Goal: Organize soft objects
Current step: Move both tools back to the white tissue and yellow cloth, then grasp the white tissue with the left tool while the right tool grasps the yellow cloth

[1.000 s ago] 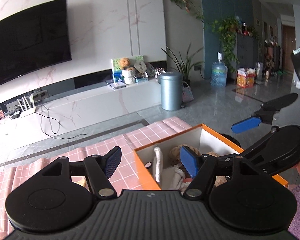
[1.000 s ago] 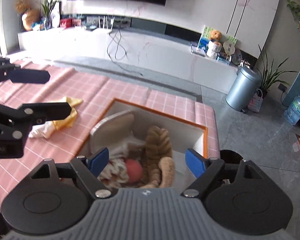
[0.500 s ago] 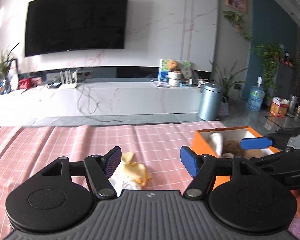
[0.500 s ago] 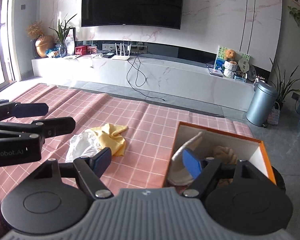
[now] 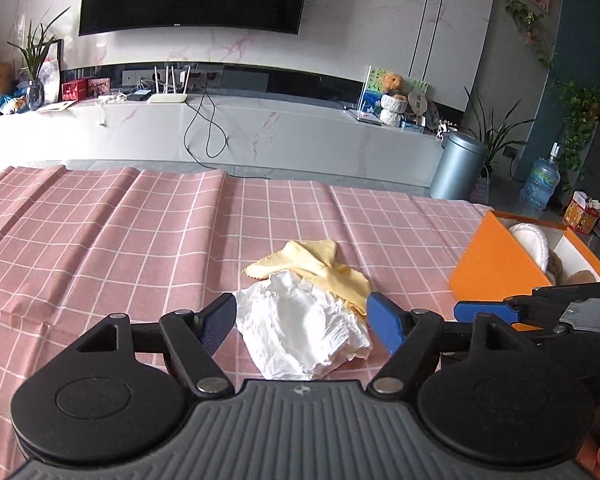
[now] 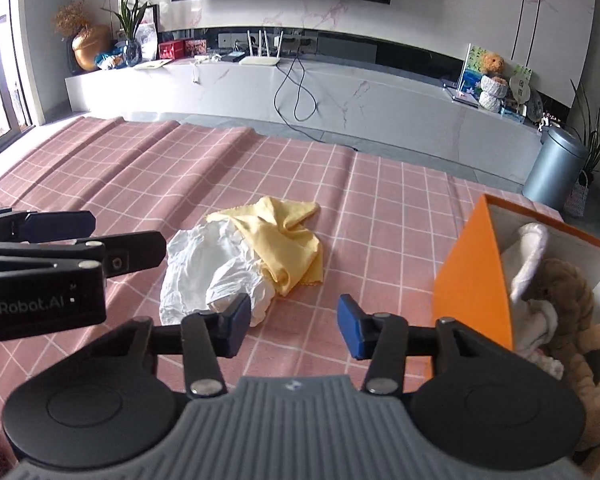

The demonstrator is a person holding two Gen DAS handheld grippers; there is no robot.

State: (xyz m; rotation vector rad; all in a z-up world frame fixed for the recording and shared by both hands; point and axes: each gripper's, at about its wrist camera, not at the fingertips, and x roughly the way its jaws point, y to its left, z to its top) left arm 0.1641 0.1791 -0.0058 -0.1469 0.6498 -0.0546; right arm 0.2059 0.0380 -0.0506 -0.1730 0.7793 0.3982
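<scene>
A crumpled white cloth (image 5: 300,332) (image 6: 208,272) lies on the pink checked tablecloth (image 5: 100,248), with a yellow cloth (image 5: 324,268) (image 6: 284,244) partly over its far side. My left gripper (image 5: 302,322) is open, its jaws on either side of the white cloth, just above it. My right gripper (image 6: 292,330) is open and empty, just right of the cloths. An orange box (image 5: 496,260) (image 6: 472,280) at the right holds a white pad (image 6: 528,252) and brown plush toys (image 6: 568,296).
The left gripper shows at the left of the right wrist view (image 6: 60,264); the right gripper shows at the right of the left wrist view (image 5: 540,308). Beyond the table are a white TV bench (image 5: 260,128) and a grey bin (image 5: 456,168).
Both grippers swung left, away from the orange box, and came down over the cloths. The left gripper now straddles the white cloth. Both stayed open.
</scene>
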